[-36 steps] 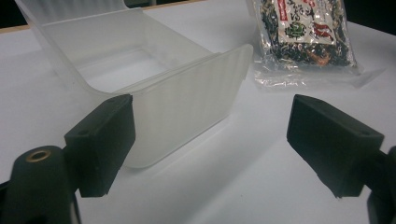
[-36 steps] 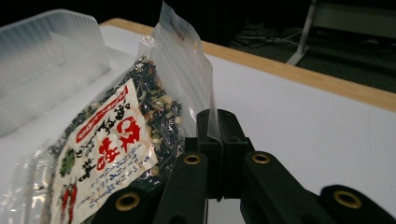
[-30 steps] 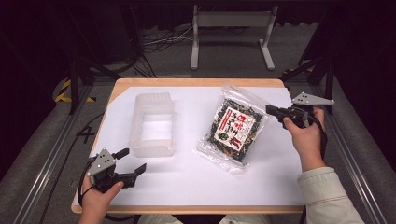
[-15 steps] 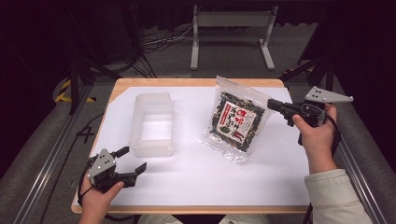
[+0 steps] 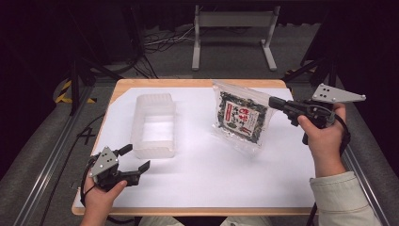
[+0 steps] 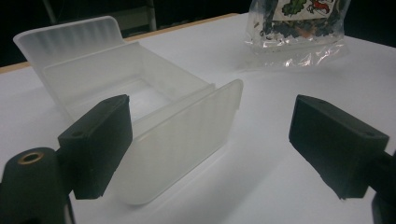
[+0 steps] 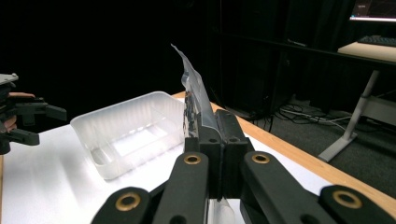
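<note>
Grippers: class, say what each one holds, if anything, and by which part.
The right gripper is shut on the snack bag, pinching its clear edge on the side nearest that hand. The left gripper is open near the plastic tray, holding nothing.

I note a white sheet (image 5: 211, 169) covering the wooden table (image 5: 160, 83), a grey metal stand (image 5: 233, 35) and loose cables (image 5: 160, 40) on the floor behind.

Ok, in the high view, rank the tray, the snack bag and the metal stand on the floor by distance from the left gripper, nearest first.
1. Tray: just up and right of the left gripper, on the table's left half.
2. Snack bag: across the table on the right, shut in the right gripper.
3. Metal stand: on the floor beyond the table's far edge.
</note>
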A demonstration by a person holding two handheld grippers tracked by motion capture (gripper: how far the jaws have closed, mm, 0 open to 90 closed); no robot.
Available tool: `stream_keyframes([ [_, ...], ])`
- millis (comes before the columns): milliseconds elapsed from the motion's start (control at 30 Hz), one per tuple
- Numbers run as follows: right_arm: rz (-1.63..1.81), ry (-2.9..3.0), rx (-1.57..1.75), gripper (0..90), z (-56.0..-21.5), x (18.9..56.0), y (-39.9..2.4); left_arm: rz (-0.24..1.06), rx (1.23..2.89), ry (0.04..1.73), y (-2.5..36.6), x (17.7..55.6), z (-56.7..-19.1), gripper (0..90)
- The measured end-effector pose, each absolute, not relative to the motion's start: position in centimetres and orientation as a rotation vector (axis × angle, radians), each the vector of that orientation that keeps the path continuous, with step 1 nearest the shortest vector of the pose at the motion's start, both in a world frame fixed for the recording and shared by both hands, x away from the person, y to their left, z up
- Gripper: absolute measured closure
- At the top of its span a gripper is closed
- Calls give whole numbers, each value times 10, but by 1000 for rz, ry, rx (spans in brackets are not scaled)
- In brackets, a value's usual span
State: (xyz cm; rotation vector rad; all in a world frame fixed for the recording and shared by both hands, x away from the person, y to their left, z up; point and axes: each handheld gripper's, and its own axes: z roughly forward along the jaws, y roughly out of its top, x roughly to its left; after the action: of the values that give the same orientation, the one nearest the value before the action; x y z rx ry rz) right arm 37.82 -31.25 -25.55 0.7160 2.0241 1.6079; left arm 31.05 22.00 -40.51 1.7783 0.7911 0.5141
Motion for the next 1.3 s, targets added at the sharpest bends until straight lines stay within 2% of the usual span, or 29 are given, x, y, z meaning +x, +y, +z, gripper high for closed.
stream_keyframes([
  [267,1632,2032,667,900,-245,372,-306,537,1784,756,215,310,-394,120],
  [767,1694,2067,574,900,-229,362,-279,497,1766,702,190,323,-376,114],
  [1300,1769,2105,485,900,-225,354,-255,360,1731,614,158,339,-359,57],
])
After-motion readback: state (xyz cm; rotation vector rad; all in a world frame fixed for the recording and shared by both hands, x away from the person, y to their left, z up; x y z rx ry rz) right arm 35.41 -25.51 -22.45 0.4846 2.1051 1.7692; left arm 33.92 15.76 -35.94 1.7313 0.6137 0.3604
